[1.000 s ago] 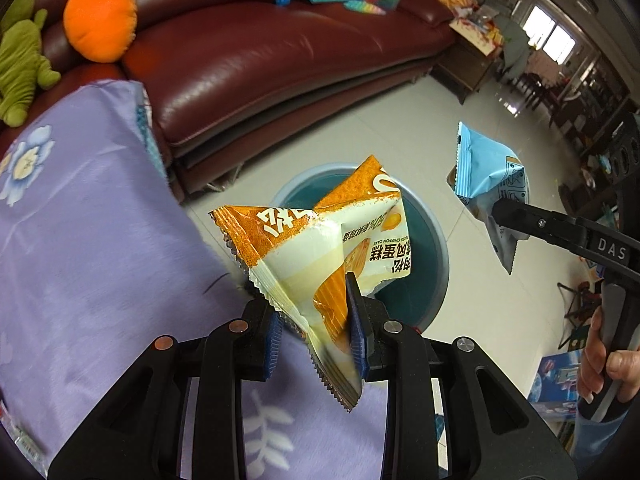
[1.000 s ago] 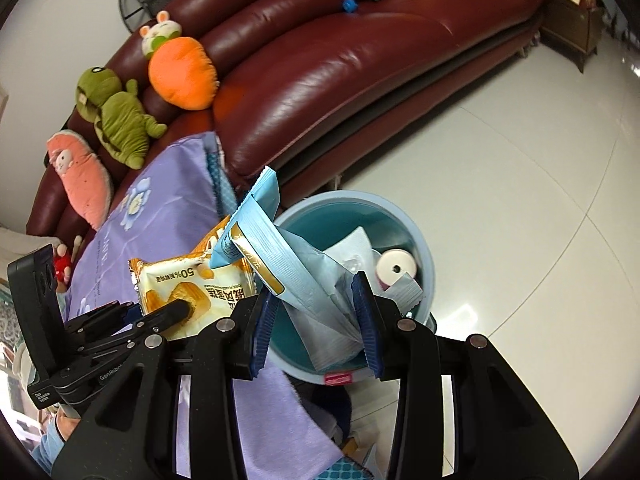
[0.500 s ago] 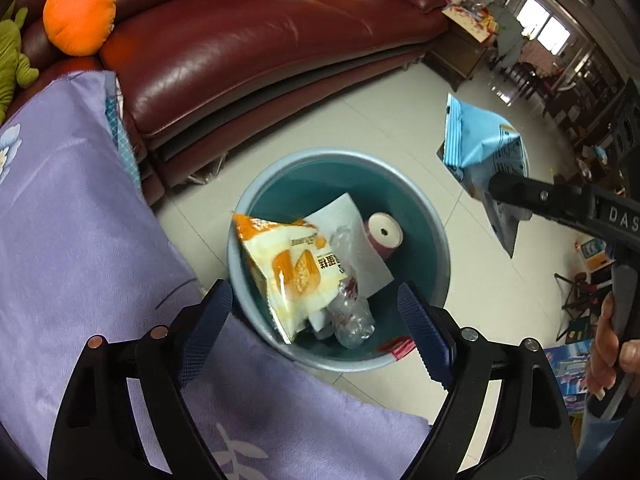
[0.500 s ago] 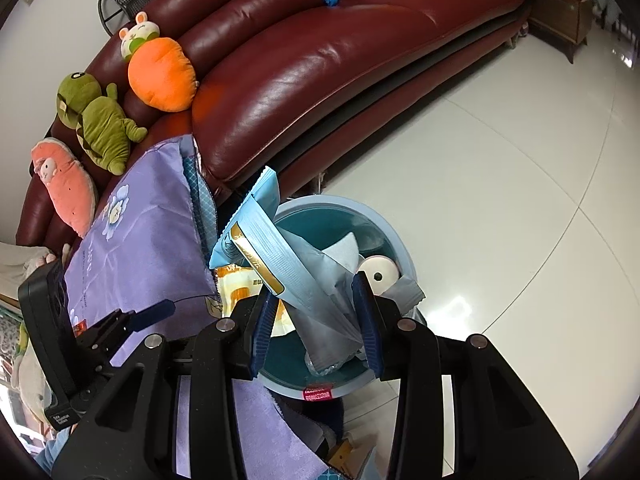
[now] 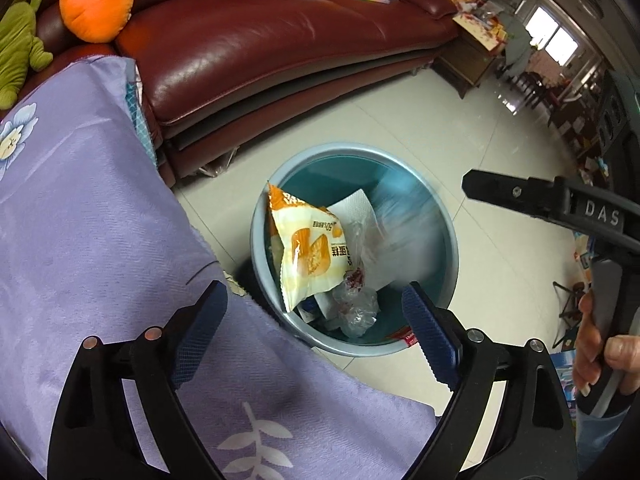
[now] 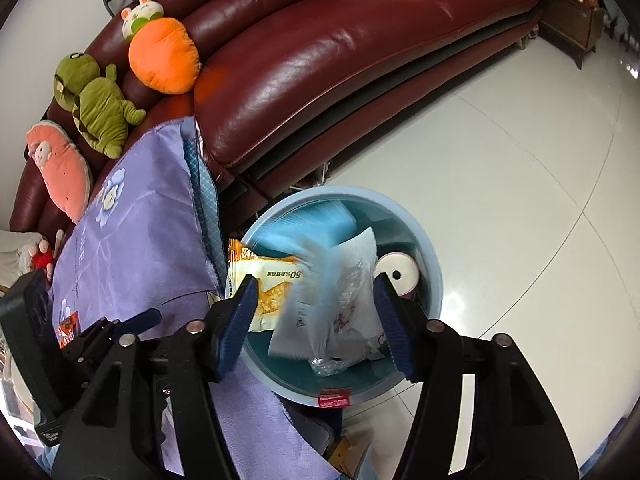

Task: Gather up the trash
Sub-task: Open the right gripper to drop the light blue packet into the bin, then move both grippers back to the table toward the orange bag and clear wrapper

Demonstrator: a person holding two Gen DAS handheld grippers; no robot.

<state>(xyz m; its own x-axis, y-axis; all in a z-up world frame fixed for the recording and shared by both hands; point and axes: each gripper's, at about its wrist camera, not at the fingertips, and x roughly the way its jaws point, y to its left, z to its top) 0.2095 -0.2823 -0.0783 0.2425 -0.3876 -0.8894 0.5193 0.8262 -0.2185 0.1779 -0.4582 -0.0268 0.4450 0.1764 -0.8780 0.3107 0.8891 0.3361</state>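
Note:
A light blue bin point(image 5: 451, 240) point(image 6: 437, 280) stands on the floor beside the cloth-covered table. The orange and white snack wrapper point(image 5: 308, 248) point(image 6: 266, 284) lies inside it, leaning on the near wall. My left gripper point(image 5: 316, 312) hangs over the bin with its jaws still opening wide and nothing between them. My right gripper point(image 6: 316, 296) is above the bin too, jaws opening. The pale blue wrapper point(image 6: 312, 240) point(image 5: 404, 216) is a blur falling free between them into the bin, not pressed by the pads. One finger of the right gripper point(image 5: 500, 192) shows in the left wrist view.
The bin also holds a toilet roll point(image 6: 398, 274), white paper and crumpled clear plastic. A purple flowered cloth point(image 5: 92, 216) covers the table at left, with a small red packet point(image 6: 66, 330) on it. A dark red sofa point(image 6: 320, 60) with plush toys stands behind. A hand point(image 5: 600, 344) grips the right handle.
The left gripper let go of the orange wrapper, which dropped into the bin, and opened wide. The right gripper shifted over the bin and opened, releasing the blue wrapper.

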